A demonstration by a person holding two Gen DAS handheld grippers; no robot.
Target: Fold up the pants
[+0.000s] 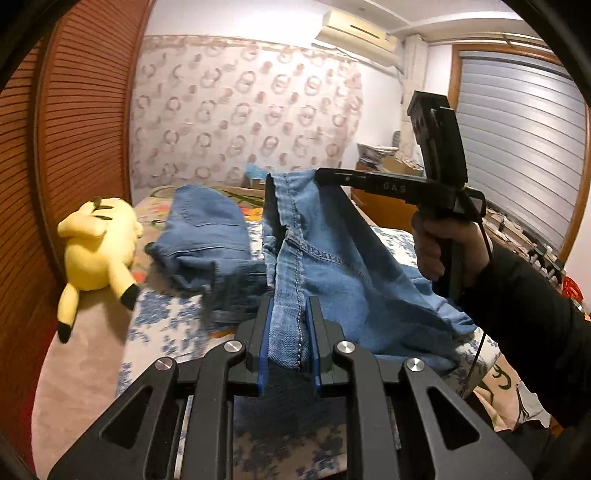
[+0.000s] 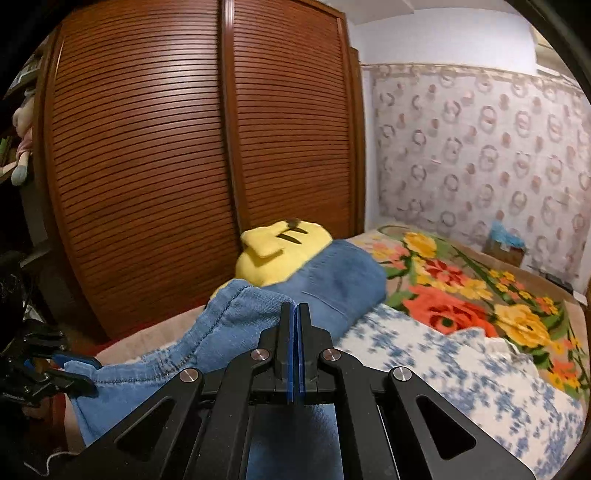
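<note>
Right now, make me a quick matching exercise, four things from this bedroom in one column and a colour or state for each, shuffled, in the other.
Things:
1. jeans
2. plush toy
3. wardrobe doors
4. air conditioner

Colour or state:
A. yellow, lying on the bed
B. brown, slatted
C. white, high on the wall
D. blue, held up by the left gripper and right gripper

Pairs: 1-D, 2-A, 3-B, 4-C

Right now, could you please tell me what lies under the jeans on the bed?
Under the jeans a blue-and-white floral sheet shows, with a bright flower blanket farther back. What lies directly beneath the denim is covered. The yellow plush sits beside them.
</note>
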